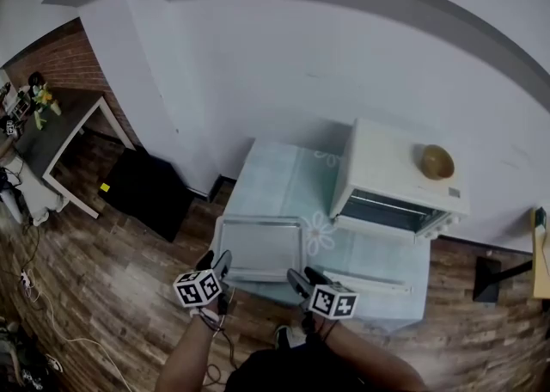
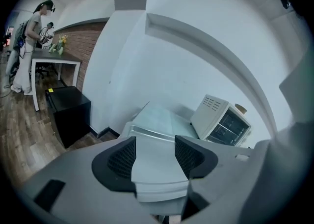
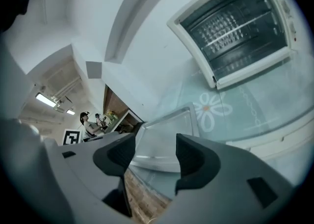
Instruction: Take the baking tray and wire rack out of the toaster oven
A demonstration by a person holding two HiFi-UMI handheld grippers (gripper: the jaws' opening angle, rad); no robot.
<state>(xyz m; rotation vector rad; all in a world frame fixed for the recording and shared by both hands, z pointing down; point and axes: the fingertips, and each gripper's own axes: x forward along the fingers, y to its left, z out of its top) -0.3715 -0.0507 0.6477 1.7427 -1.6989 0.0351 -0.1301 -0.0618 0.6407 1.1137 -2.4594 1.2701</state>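
Both tongs were wide open with nothing between the pads: left gripper at the near-left corner of the baking tray, right gripper at its near-right corner. Neither pad pressed on the rim in either gripper view; I couldn't tell from the head view whether the tips touched the tray.

Tray was out of the oven, flat and empty, at the near edge of the table, on the pale green cloth beside a printed flower. Wire rack sat inside the toaster oven, level across the cavity, seen through the open front in the right gripper view. Oven stood at the far right of the table, well apart from the tray, with a tan bowl on its top.

Further out: black cabinet on the wood floor left of the table, then a grey desk against the brick wall. Left gripper view showed a person standing at that desk.
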